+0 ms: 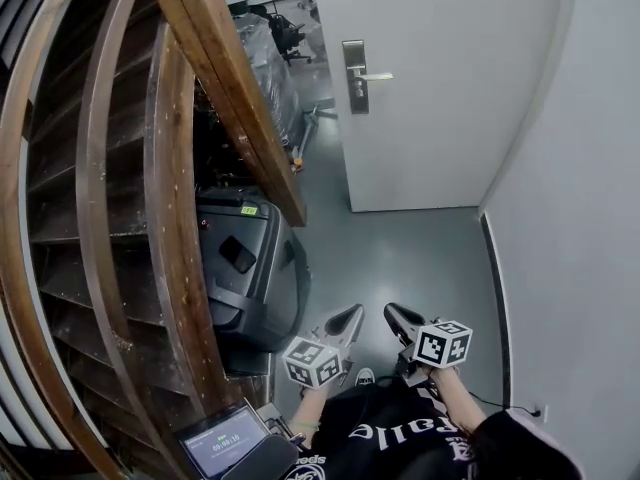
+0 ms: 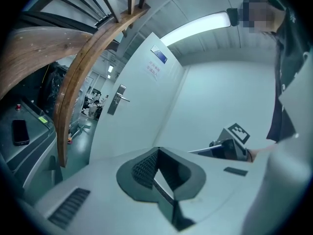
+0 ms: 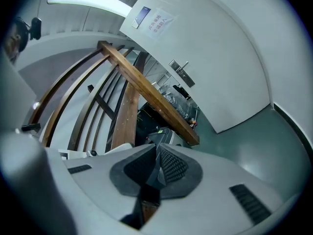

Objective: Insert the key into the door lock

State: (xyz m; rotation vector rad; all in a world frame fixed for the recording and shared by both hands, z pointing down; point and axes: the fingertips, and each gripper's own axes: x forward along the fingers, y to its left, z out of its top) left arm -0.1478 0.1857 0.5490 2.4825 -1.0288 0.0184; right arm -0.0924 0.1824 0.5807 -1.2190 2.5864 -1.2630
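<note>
Key (image 3: 157, 172), judged to be the small dark flat piece pinched in the right gripper's (image 3: 157, 151) jaws, is well short of the door (image 1: 450, 98) and its lock (image 1: 355, 78). It is likely light, stiff and slippery, best held by its head. The left gripper's (image 2: 157, 151) jaws are pressed together, empty.

A phone (image 1: 238, 254) lies on a dark grey case (image 1: 262, 303) beside the wooden stair rail (image 1: 225, 78), near a laptop (image 1: 225, 443).
</note>
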